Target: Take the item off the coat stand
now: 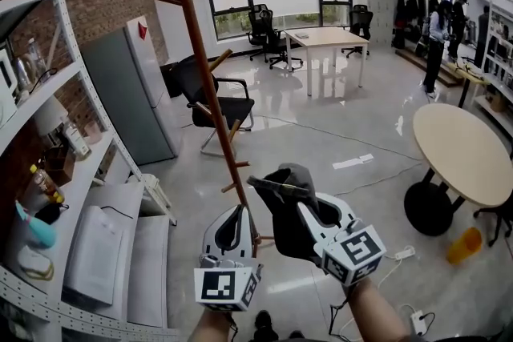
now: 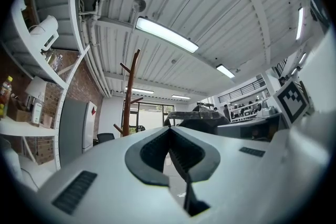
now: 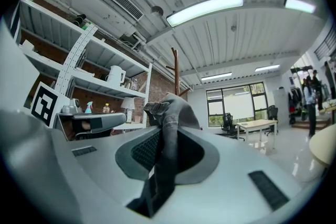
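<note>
Grey garment [image 1: 290, 208] sits at five o'clock, clamped in the right gripper [image 3: 166, 131]. At seven o'clock, the left gripper [image 2: 169, 132] has its jaws together and empty. The coat stand [image 1: 207, 76] rises toward eleven. The garment could snag its lowest peg [image 1: 235, 187] just beside, or slip from the thin pinch.

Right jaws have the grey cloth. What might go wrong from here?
1. The grey cloth is only pinched by a fold in the right gripper; most of it hangs loose, so it might slip out.
2. The coat stand is close beside both grippers; loose cloth may snag a lower peg.
3. The left gripper is shut and empty, so no backup.
</note>
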`<move>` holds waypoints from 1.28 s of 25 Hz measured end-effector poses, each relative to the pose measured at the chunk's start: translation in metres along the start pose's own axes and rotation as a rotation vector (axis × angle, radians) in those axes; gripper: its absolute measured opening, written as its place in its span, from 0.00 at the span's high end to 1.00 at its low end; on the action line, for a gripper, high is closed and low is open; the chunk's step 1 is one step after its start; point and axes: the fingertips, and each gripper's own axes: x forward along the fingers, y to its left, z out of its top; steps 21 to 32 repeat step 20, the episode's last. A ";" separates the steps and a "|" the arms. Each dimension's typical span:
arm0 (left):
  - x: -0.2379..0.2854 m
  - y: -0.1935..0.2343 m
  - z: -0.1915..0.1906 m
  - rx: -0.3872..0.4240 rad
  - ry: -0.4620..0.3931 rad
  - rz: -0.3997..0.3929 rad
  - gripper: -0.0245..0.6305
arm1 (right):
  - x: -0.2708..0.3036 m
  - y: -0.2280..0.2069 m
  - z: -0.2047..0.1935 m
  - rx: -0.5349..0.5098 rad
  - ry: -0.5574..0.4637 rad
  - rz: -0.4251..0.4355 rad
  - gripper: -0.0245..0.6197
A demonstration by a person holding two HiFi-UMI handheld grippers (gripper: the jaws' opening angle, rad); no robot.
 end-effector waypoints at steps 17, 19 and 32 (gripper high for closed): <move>-0.022 -0.016 0.002 -0.005 0.001 0.034 0.95 | -0.026 0.003 -0.001 0.005 -0.008 -0.007 0.87; -0.023 -0.020 0.002 -0.004 0.002 0.030 0.95 | -0.029 -0.001 0.002 0.013 -0.012 -0.023 0.87; -0.023 -0.022 0.002 -0.003 0.003 0.028 0.95 | -0.030 -0.003 0.003 0.016 -0.014 -0.030 0.87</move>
